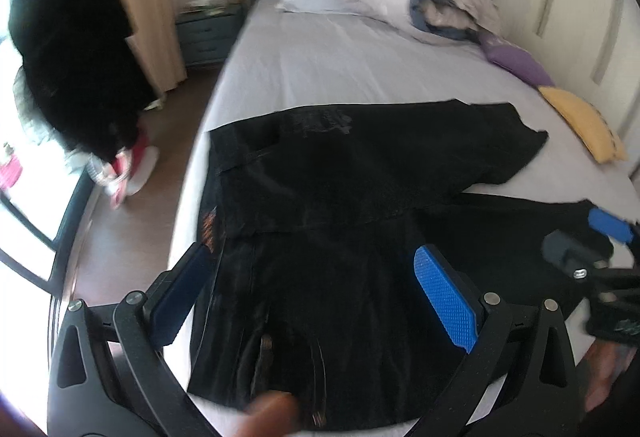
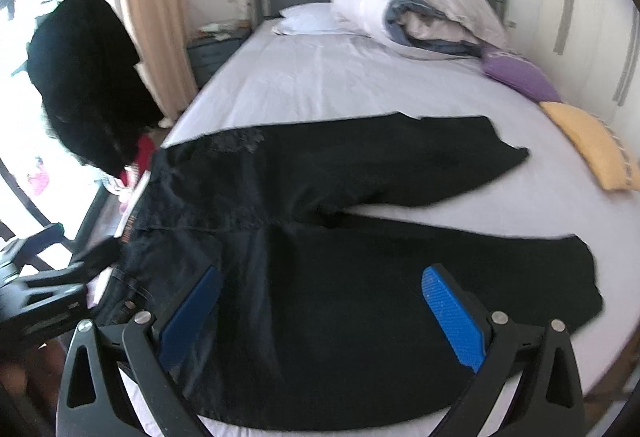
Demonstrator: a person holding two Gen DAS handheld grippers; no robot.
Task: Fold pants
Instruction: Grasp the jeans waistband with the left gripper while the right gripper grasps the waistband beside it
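Observation:
Black pants (image 1: pixel 344 173) lie flat on the bed, waistband at the left edge, both legs spread out to the right; they also show in the right wrist view (image 2: pixel 340 189). My left gripper (image 1: pixel 316 289) is open, hovering over the waist and upper near leg. My right gripper (image 2: pixel 324 301) is open, hovering over the near leg. The right gripper shows at the right edge of the left wrist view (image 1: pixel 600 249). The left gripper shows at the left edge of the right wrist view (image 2: pixel 52 285).
The bed sheet (image 2: pixel 340 77) is pale lilac. A rolled duvet (image 2: pixel 424 13), white pillow (image 2: pixel 308 19), purple cushion (image 2: pixel 520 77) and yellow cushion (image 2: pixel 592 145) lie at the far and right sides. Dark clothing hangs on a rack (image 1: pixel 76 69) left of the bed, by a nightstand (image 1: pixel 204 33).

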